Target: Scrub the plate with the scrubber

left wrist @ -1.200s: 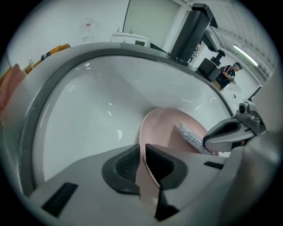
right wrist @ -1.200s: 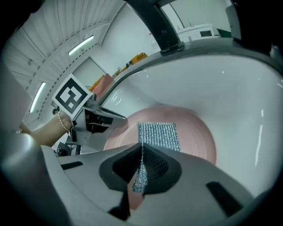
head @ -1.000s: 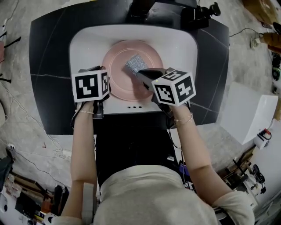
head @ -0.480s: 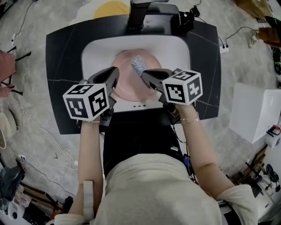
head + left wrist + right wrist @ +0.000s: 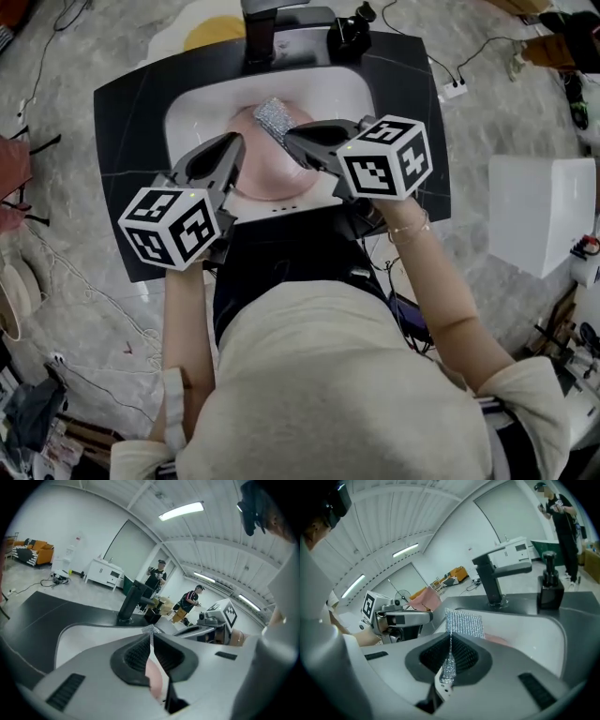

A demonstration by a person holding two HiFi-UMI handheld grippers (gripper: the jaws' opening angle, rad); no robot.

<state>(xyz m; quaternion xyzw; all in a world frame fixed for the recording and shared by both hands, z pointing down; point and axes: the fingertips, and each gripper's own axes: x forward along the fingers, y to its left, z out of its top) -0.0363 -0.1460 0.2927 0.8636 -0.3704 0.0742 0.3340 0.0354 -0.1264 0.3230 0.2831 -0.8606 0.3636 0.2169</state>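
Note:
A pink plate (image 5: 270, 169) sits in the white sink basin (image 5: 197, 103). My left gripper (image 5: 234, 142) is at the plate's left rim, and the left gripper view shows a pink sliver of the plate (image 5: 155, 679) pinched between its shut jaws. My right gripper (image 5: 289, 134) is shut on a silver mesh scrubber (image 5: 275, 116), which sticks up past the jaw tips over the plate's far edge. In the right gripper view the scrubber (image 5: 464, 623) stands upright from the jaws, with the plate (image 5: 497, 640) low behind it and the left gripper (image 5: 405, 618) at left.
A black faucet (image 5: 262, 26) and a black soap dispenser (image 5: 347, 37) stand behind the basin on the dark counter (image 5: 122, 122). A white box (image 5: 539, 211) stands on the floor at right. Cables and tools lie around. Two people (image 5: 190, 603) stand far back.
Both grippers have risen toward the head camera and moved toward the basin's far side. The scrubber has gone from the plate's middle to its far rim. The left gripper has tipped upward.

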